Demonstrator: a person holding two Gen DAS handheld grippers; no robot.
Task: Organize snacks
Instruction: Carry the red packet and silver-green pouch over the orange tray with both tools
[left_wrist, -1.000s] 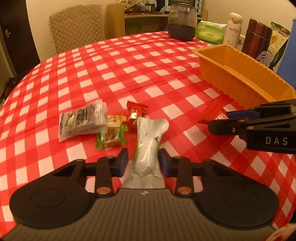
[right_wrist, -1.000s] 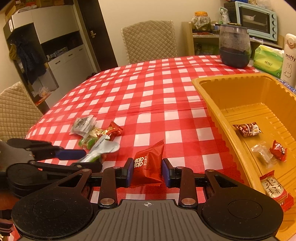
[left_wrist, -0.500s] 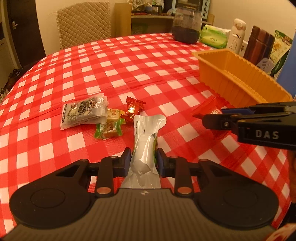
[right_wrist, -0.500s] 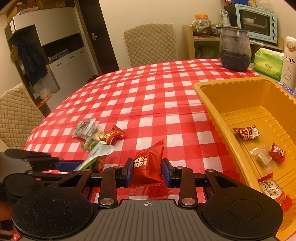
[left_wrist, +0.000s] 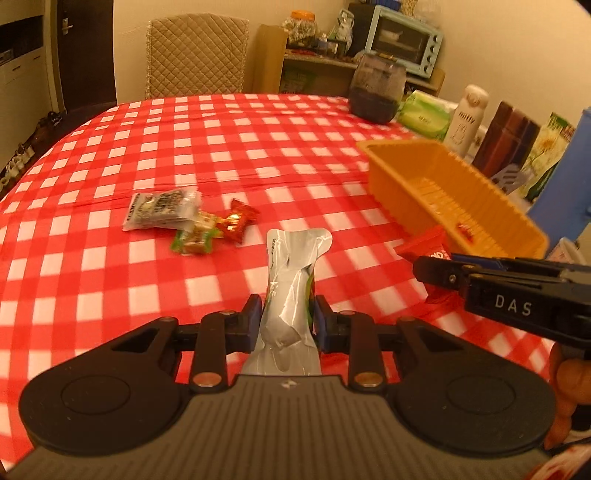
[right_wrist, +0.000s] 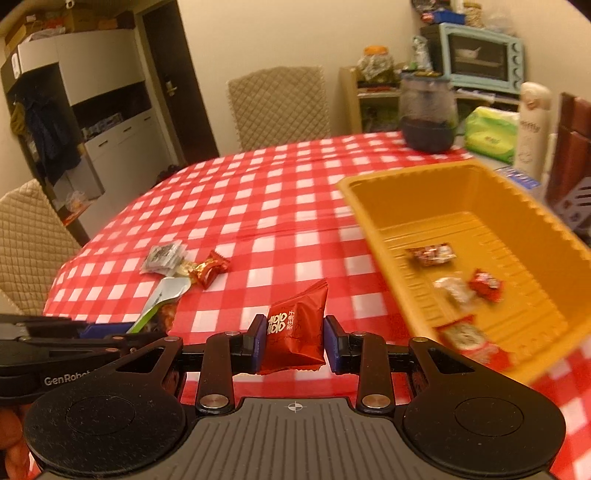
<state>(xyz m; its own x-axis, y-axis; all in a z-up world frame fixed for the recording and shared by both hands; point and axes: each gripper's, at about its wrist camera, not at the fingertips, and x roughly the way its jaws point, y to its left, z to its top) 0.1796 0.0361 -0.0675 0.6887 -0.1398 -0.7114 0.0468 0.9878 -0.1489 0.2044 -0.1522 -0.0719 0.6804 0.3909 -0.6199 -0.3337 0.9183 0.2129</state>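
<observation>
Our left gripper (left_wrist: 287, 314) clamps a silver pouch (left_wrist: 291, 280); our right gripper (right_wrist: 294, 341) clamps a red packet (right_wrist: 295, 332), both raised over the tablecloth (left_wrist: 221, 147) beside the orange tray's (right_wrist: 532, 221) near corner.

Red-checked table (left_wrist: 258, 155): three loose snacks (left_wrist: 192, 221), orange tray (left_wrist: 476, 206), dark jar (left_wrist: 376, 92), tissue pack (left_wrist: 424, 114).

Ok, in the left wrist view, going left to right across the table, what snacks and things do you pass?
Clear printed packet → green-ended candy → red and gold candy → silver pouch held in the left hand-held gripper → red packet in the right hand-held gripper → orange tray.
</observation>
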